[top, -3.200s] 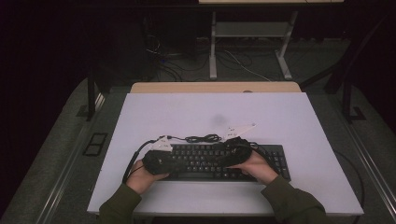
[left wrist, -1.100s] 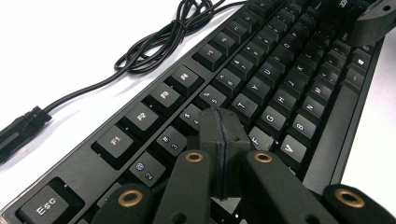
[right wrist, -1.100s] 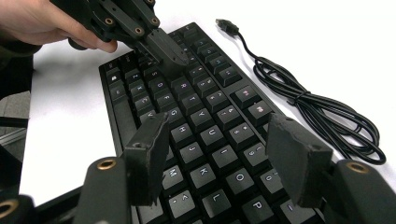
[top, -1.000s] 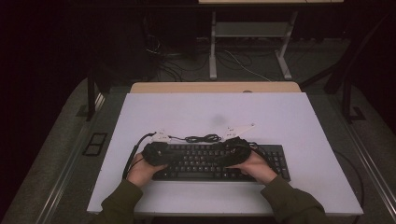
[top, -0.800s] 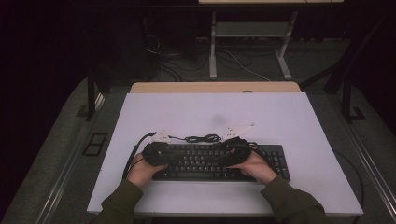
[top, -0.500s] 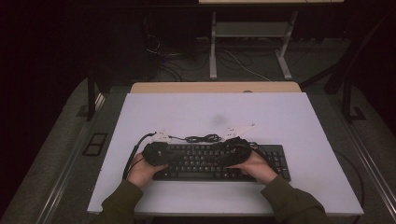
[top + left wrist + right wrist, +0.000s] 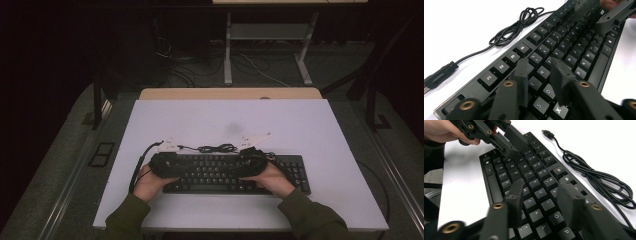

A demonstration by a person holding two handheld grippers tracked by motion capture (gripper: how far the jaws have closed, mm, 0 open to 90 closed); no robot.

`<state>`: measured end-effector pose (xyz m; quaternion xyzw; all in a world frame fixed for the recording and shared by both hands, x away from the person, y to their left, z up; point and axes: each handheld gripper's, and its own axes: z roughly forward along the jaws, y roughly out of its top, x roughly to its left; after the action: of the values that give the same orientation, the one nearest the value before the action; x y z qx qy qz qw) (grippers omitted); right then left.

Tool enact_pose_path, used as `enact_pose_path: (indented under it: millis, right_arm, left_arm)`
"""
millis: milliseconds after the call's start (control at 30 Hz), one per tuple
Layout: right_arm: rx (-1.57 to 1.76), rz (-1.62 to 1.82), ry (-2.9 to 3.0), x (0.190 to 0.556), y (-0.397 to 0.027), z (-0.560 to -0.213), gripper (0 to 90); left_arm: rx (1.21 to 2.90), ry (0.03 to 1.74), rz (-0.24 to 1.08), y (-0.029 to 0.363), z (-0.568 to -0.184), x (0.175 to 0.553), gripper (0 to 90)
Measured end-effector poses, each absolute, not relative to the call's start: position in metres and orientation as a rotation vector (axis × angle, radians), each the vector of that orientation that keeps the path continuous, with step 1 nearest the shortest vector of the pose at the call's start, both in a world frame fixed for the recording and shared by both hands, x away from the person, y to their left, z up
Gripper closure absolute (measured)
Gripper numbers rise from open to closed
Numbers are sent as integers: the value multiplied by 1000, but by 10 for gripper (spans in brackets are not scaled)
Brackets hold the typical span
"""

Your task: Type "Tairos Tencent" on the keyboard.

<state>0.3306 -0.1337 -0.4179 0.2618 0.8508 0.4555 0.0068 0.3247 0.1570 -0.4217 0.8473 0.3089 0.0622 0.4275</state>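
In the high view, a black keyboard [image 7: 235, 174] is seen lying near the front edge of the white table [image 7: 300, 120], with the left gripper [image 7: 161, 164] and right gripper [image 7: 250, 161] held over its two halves. In the left gripper view, the jaws are seen narrowly parted over the keys, having just been opening, nothing between them; a coiled cable [image 7: 516, 25] lies beside the keyboard. In the right gripper view, the jaws are seen apart above the keys, having just been closing, nothing gripped.

Lab: white table [image 7: 300, 125], floor cables [image 7: 250, 65], dark surroundings.
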Motion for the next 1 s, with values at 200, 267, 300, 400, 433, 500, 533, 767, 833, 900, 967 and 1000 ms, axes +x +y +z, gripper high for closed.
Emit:
enact_pose_path:
  millis: [200, 267, 300, 400, 433, 500, 533, 767, 833, 900, 967, 1000]
  right_arm:
    - [805, 1421, 2683, 330, -131, -419, 711]
    - [806, 1416, 2684, 330, -130, -420, 742]
    - [805, 1416, 2687, 329, -130, -420, 756]
    - [802, 1412, 2698, 329, -129, -420, 804]
    - [801, 1412, 2701, 328, -128, -421, 819]
    - [791, 1411, 2708, 328, -127, -421, 847]
    - [791, 1413, 2711, 328, -127, -421, 859]
    - [773, 1416, 2727, 326, -122, -423, 892]
    - [766, 1412, 2731, 325, -121, -423, 892]
    - [768, 1406, 2738, 324, -119, -424, 891]
    - [759, 1404, 2744, 324, -117, -425, 891]
    - [758, 1400, 2747, 323, -116, -426, 891]
  left_arm:
    - [2104, 779, 157, 157, -422, 324, 479]
    - [2106, 777, 164, 157, -422, 324, 437]
    - [2105, 777, 166, 157, -422, 324, 415]
    - [2103, 783, 179, 157, -422, 324, 372]
    - [2103, 783, 183, 157, -421, 324, 358]
    - [2098, 787, 182, 157, -422, 324, 325]
    - [2096, 789, 186, 157, -422, 324, 311]
    - [2091, 799, 198, 157, -422, 324, 249]
    - [2091, 799, 199, 157, -422, 324, 249]
    - [2091, 797, 200, 156, -422, 325, 249]
    - [2091, 798, 201, 156, -423, 325, 249]
    - [2092, 797, 200, 156, -423, 325, 249]
